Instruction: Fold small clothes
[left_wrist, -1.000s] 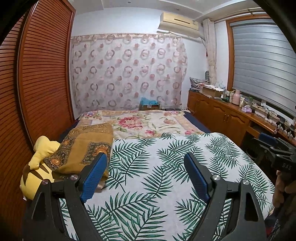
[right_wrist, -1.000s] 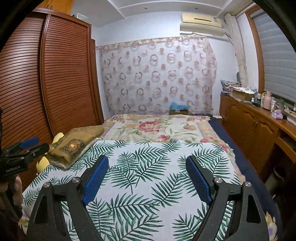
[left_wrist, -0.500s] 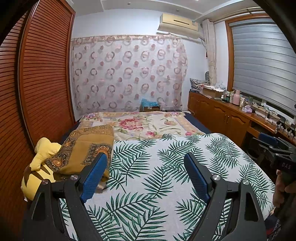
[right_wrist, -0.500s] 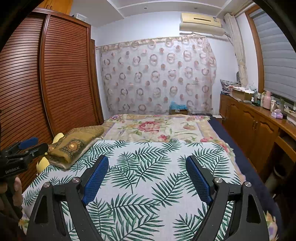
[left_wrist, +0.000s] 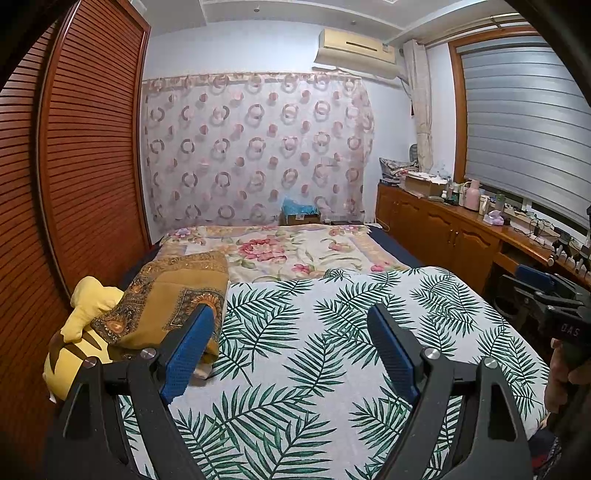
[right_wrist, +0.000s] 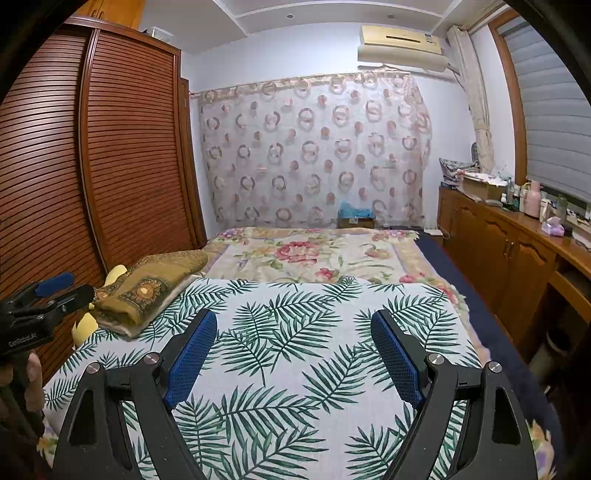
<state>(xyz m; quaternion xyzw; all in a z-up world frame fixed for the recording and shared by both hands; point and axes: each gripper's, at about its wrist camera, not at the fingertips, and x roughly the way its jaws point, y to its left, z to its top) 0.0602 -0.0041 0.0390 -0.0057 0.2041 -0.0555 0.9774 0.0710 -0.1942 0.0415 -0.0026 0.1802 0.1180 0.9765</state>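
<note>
Left wrist view first: we see our left gripper (left_wrist: 288, 332) held above the palm-leaf sheet (left_wrist: 332, 350) that covers the near half of the bed, its blue pads spread wide with nothing between them and nothing touching them. Right wrist view shows our right gripper (right_wrist: 293, 336) the same way, jaws wide apart, empty, hanging over the same sheet.

As for small clothes, we cannot pick out any loose garment on the sheet in either view. The only cloth that looks folded is the mustard patterned cloth (left_wrist: 173, 295), lying in a stack at the left edge of the bed, just beside a yellow plush toy (left_wrist: 85, 332); whether that cloth is one of the clothes meant, we cannot tell. Farther back lies a floral blanket (left_wrist: 288, 251), spread flat.

So we judge this scene fits two stages: either the clothes are out of view and the folding is yet to come, or the folding is over and the mustard stack is what it left. The pictures do not settle which.
</note>
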